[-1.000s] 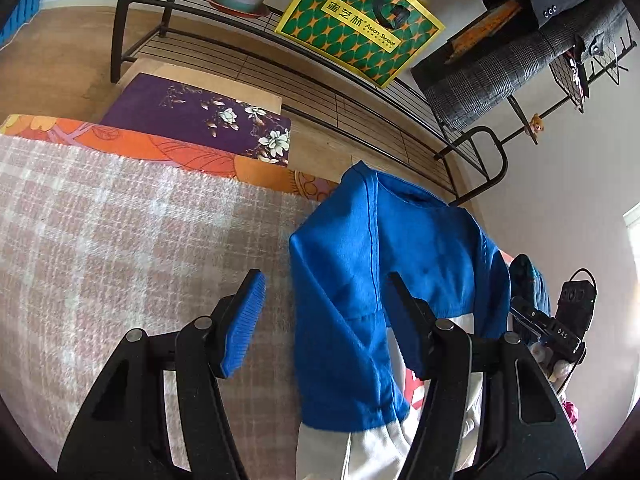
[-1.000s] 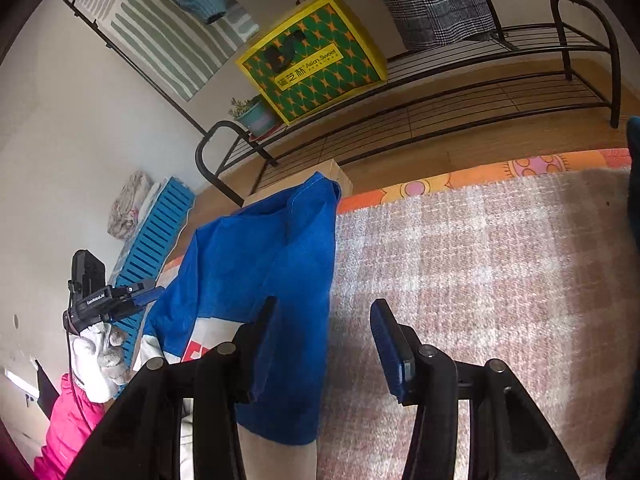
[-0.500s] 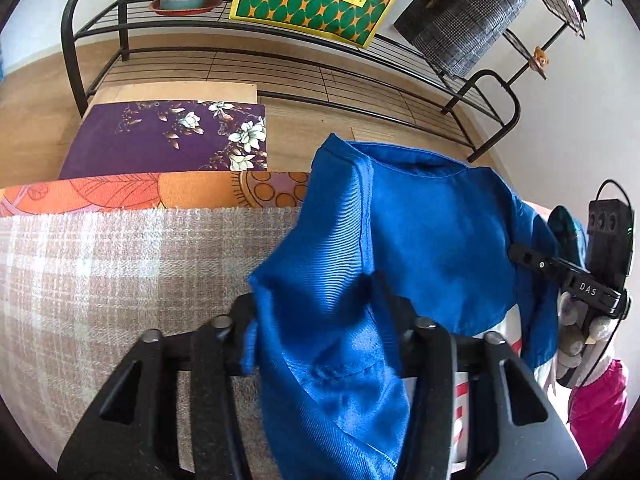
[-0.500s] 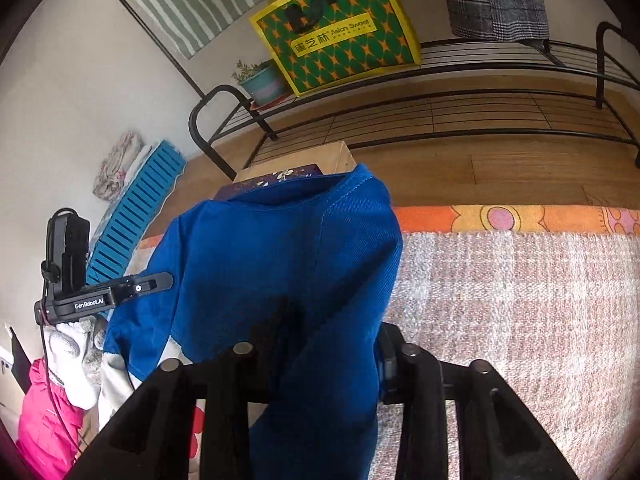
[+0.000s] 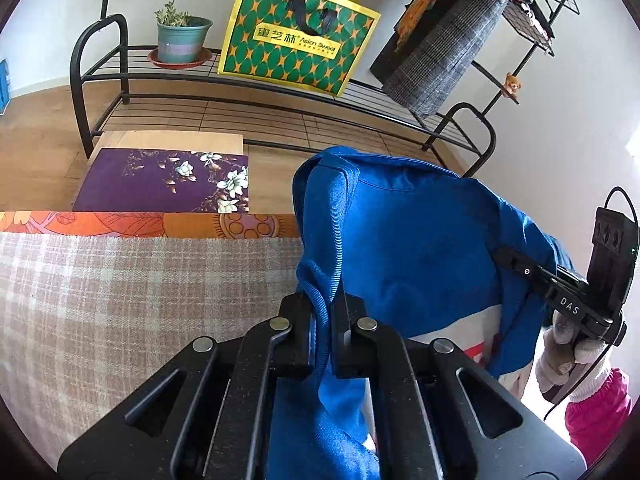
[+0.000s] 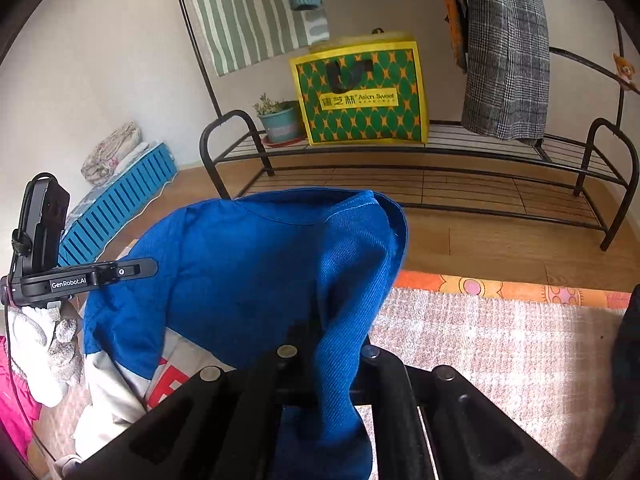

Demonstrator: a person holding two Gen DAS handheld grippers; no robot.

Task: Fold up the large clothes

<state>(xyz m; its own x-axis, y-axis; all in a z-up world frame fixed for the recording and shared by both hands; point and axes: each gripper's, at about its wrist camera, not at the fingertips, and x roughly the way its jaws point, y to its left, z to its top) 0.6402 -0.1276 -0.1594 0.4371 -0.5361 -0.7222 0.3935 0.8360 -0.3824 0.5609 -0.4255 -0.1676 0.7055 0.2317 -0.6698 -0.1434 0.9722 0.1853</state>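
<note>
A large blue jacket [image 5: 416, 240] with a white and red lower part hangs lifted above the plaid blanket [image 5: 120, 312]. My left gripper [image 5: 325, 320] is shut on one shoulder of it. My right gripper [image 6: 320, 344] is shut on the other shoulder of the jacket [image 6: 248, 264]. Each gripper shows in the other's view: the right gripper [image 5: 560, 296] at the jacket's far side, the left gripper [image 6: 80, 278] at the left. The jacket's lower part hangs down, partly hidden behind the grippers.
A black metal rack [image 5: 280, 104] stands behind with a potted plant [image 5: 180, 40] and a green-yellow bag [image 5: 296, 36]. A purple floral box [image 5: 164, 180] sits on the wooden floor. A grey checked coat [image 6: 504, 48] hangs at the right. A blue crate [image 6: 116, 200] lies at the left.
Both grippers closed on the jacket's shoulders and lifted it up off the blanket. The views tilted up toward the rack.
</note>
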